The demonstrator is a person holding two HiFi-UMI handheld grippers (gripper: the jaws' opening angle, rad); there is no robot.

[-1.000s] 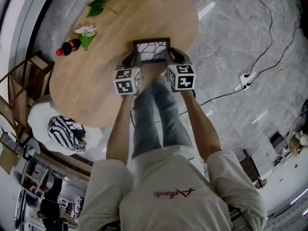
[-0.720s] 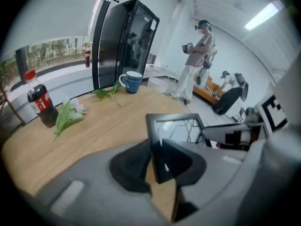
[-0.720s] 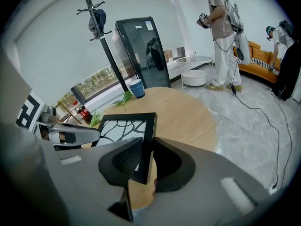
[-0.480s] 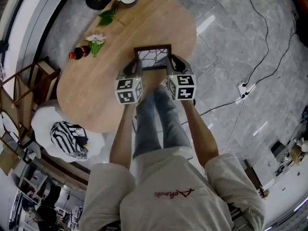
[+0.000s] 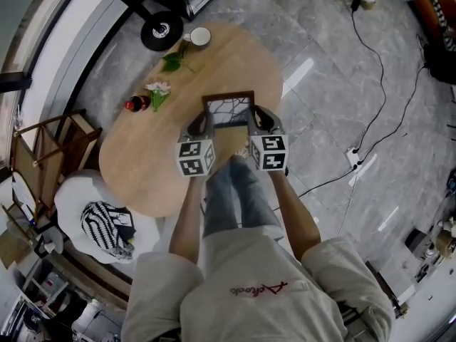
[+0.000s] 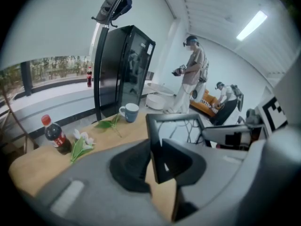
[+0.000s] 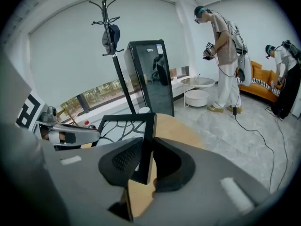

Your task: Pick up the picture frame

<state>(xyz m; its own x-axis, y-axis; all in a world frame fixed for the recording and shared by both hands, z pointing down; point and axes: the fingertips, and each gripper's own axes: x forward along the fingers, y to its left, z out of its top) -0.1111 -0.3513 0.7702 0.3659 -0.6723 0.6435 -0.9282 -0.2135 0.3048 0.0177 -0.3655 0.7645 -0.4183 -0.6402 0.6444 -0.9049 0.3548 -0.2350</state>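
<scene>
1. Head view: compared with a second ago, both tools have risen together. The dark rectangular picture frame [image 5: 228, 110] with its white, branch-patterned pane has come up with them, off the oval light-wood surface [image 5: 142, 169]. It lay at the surface's near edge before and now hangs above that edge. The left tool [image 5: 201, 125] holds the frame's left side and the right tool [image 5: 256, 120] holds its right side. The red-capped cola bottle [image 5: 135, 105], the white flower with green leaves [image 5: 158, 91], the green leaf sprig [image 5: 173, 61] and the mug [image 5: 200, 35] sit along the surface's far left edge, as they did before.

2. Left gripper view: the left tool [image 6: 155, 161] is closed to a narrow gap on the picture frame [image 6: 151, 131]. Its dark pads [image 6: 131, 166] press on either face of the frame's left rail. The frame's lower corner shows between the jaws, with the surface [image 6: 33, 168] below it.

3. Right gripper view: the right tool [image 7: 146, 164] is likewise closed to a narrow gap on the picture frame [image 7: 127, 118]. Its pads [image 7: 171, 166] clamp the right rail near the lower corner, and the surface [image 7: 174, 128] lies beneath.
</scene>
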